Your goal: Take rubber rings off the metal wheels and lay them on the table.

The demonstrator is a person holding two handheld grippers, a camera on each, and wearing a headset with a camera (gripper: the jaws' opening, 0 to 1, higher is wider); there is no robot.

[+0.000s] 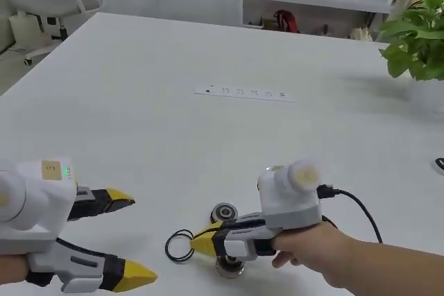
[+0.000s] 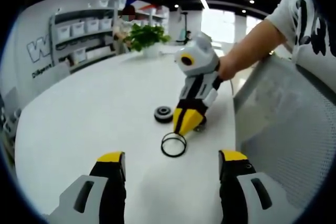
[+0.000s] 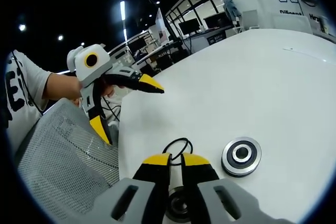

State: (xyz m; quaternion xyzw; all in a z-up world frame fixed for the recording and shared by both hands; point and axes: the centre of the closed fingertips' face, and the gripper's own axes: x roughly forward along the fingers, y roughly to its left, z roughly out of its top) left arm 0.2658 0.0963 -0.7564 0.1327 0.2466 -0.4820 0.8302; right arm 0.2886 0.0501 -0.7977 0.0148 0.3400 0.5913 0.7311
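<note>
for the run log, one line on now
left gripper open | right gripper shut, tips at rubber ring on table | metal wheel beside

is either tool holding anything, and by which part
Left tool is open and empty. Right tool is shut with its tips at the edge of the rubber ring; whether it pinches it cannot be told.

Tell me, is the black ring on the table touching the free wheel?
Apart. The left gripper view shows bare table between the ring and the wheel; the right gripper view shows that gap too.
</note>
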